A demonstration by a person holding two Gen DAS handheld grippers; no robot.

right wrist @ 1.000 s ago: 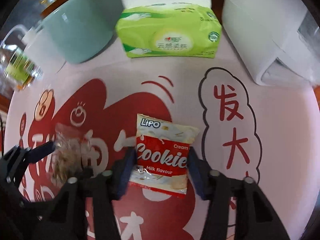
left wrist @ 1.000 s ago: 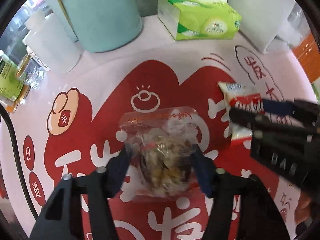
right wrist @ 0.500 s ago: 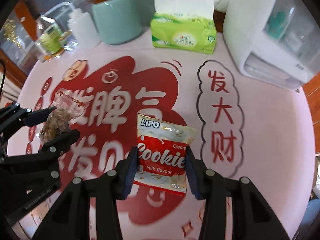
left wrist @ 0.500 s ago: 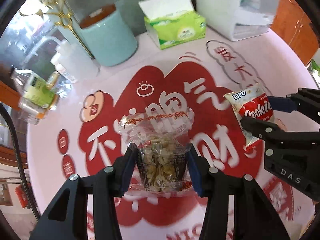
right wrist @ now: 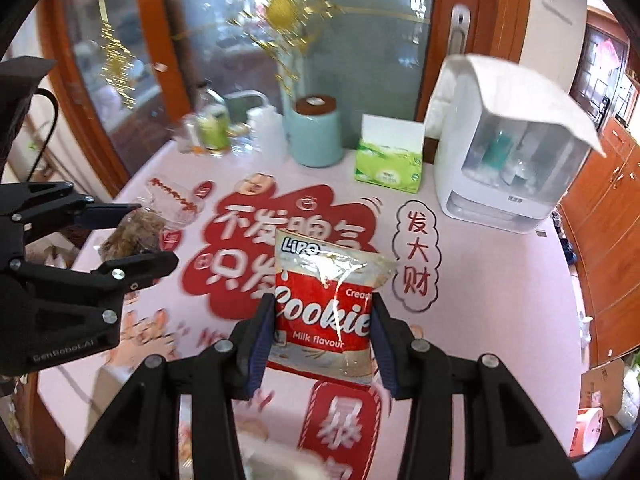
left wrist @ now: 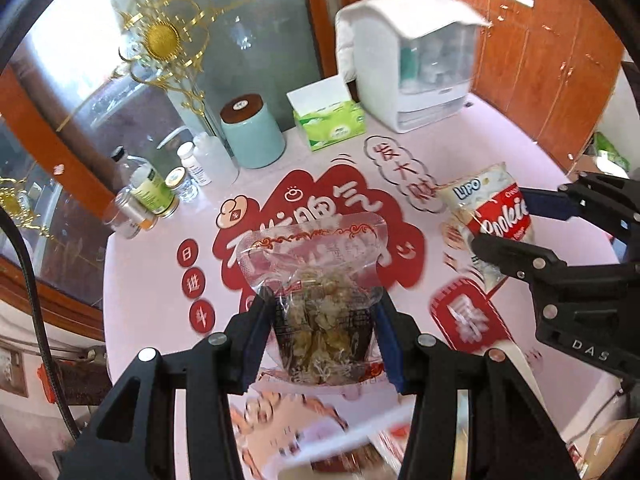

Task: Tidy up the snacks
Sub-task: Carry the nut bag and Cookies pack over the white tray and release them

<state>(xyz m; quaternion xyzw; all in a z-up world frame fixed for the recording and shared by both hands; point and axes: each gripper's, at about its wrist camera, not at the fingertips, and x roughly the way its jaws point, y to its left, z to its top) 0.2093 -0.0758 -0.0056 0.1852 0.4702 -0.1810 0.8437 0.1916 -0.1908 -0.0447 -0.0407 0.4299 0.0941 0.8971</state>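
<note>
While left gripper point(left wrist: 322, 330) pinches nut pouch point(left wrist: 320, 300), right gripper point(right wrist: 320, 332) clamps cookie pack point(right wrist: 326, 304), carry both level, grip steady, no squeezing harder

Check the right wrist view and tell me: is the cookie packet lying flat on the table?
No. The cookie packet is clamped between the right gripper's pads and held up above the pink table.

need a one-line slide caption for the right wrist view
Right gripper clamps a red-and-white cookie packet above the pink printed table; left gripper holds a clear snack bag alongside.
</note>
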